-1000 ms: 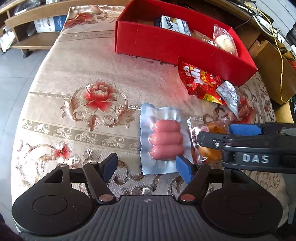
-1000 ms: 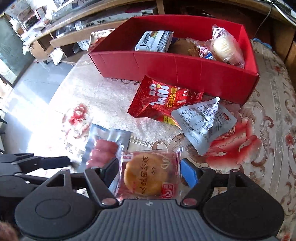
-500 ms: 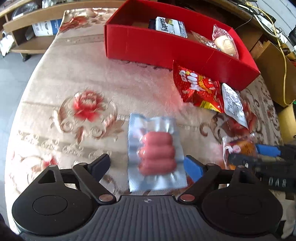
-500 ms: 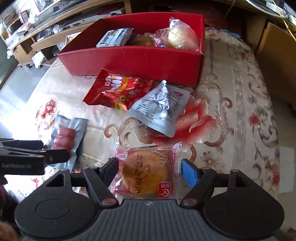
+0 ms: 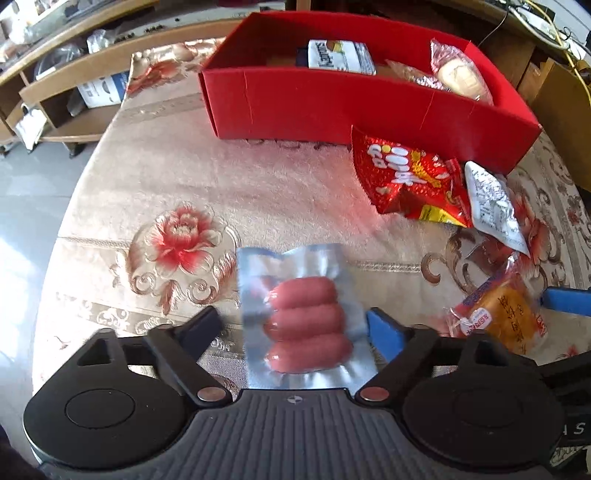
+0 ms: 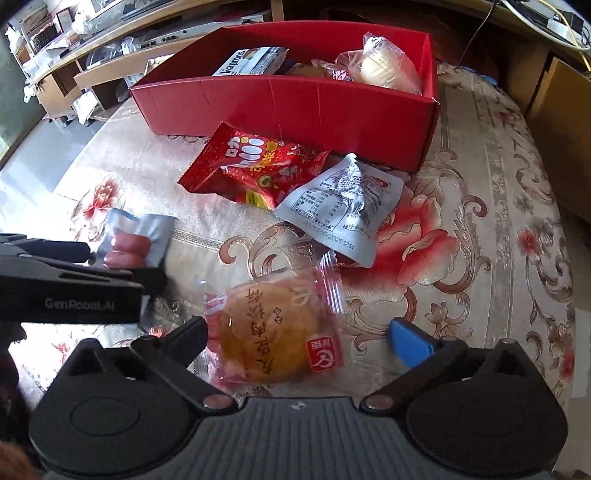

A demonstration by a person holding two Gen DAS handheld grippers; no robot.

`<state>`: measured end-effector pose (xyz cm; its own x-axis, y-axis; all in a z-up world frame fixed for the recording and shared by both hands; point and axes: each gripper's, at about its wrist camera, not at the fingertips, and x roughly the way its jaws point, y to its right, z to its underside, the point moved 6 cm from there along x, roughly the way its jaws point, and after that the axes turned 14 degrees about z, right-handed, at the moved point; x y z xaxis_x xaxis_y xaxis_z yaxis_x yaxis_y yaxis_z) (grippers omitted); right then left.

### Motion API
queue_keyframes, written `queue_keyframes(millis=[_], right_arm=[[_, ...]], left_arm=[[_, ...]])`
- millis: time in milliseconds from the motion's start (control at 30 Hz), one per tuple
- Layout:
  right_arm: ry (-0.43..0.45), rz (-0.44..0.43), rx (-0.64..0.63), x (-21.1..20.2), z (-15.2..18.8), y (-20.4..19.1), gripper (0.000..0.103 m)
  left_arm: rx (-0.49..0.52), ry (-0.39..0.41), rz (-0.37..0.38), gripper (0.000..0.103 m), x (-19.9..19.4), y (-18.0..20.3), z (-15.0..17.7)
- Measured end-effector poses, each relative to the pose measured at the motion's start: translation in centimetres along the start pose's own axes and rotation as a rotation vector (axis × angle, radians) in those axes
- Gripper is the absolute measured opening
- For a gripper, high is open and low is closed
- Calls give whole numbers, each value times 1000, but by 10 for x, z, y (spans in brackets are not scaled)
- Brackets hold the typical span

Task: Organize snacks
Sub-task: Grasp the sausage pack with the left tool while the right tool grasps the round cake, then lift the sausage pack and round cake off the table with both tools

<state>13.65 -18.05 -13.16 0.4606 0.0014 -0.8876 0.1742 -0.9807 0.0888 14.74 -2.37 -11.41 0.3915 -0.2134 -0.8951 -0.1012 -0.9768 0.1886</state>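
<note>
Fingers of my left gripper (image 5: 291, 328) are closing around the sausage pack (image 5: 303, 325) lying between them on the table (image 5: 177, 177), the right one touching its edge. Those of my right gripper (image 6: 303, 339) are spreading, the pastry packet (image 6: 273, 332) resting against the left finger, clear of the blue one.

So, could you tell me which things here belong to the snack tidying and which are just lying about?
Part of the job:
sausage pack
round cake packet
red snack bag
white pouch
red box

Just lying about:
wooden shelves
yellow cable
</note>
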Motion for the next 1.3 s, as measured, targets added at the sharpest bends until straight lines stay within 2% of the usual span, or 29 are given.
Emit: queue_keyframes(millis=[67,167,500,767,967,1100,1300], right_arm=[[2,6,-6,-1,0,0,98],[14,1,-10,-10,0,0,72],[53,-5,7,-30,-1,8,52],[40,-43,47,-30,-3,18,49],[-21,-95,119,-23,-2,27,62],[9,-122,-12,-40,-7,18,63],[100,-30,-435,-61,-7,-4,63]], left_arm=[[19,-1,14,76,-4,3,0],[29,-3,13,76,-6,7,2],[37,10,49,75,-20,20,0],[10,27,74,75,-27,19,-6],[-20,22,103,75,-25,15,-7],[-18,16,134,75,-27,15,-6],[-31,5,179,75,-27,13,-6]])
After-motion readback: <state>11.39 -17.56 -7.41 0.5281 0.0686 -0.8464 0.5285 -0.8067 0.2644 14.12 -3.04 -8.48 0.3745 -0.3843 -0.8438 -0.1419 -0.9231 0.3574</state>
